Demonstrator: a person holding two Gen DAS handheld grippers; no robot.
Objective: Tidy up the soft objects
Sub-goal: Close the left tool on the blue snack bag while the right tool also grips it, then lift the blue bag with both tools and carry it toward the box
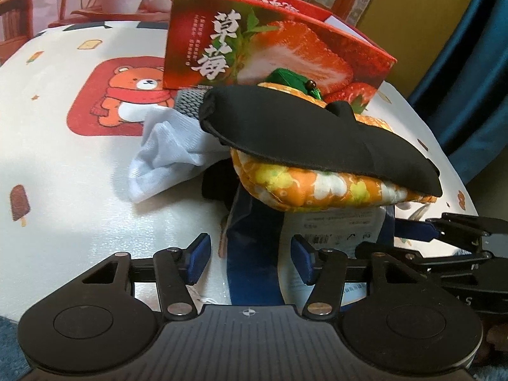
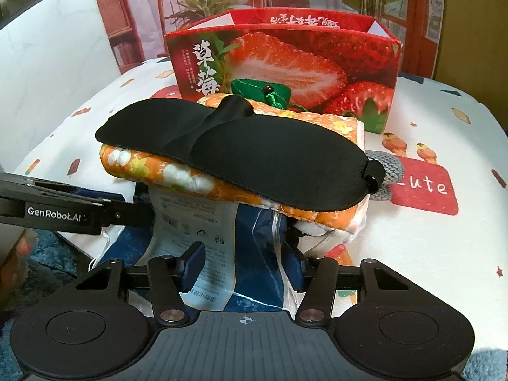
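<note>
Here, pile: black padded eye mask [image 2: 241, 158] tops orange floral quilted pad [image 2: 177, 171], before red strawberry-printed carton [image 2: 285, 63].
Left gripper [image 1: 250, 258]: half-parted jaws straddle clear-wrapped navy packet [image 1: 254, 270], contact unclear.
Right gripper [image 2: 244, 265]: likewise, likely sharing the lift.

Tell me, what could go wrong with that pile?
The black eye mask only lies loose atop the orange floral pad, so tugging the blue-and-white packet underneath could slide it off. Both grippers, left and right, straddle that one packet and might pull against each other.

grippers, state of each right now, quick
left gripper: open, with the blue and white packet between its fingers but not clamped.
right gripper: around the same packet; whether it grips cannot be told.
</note>
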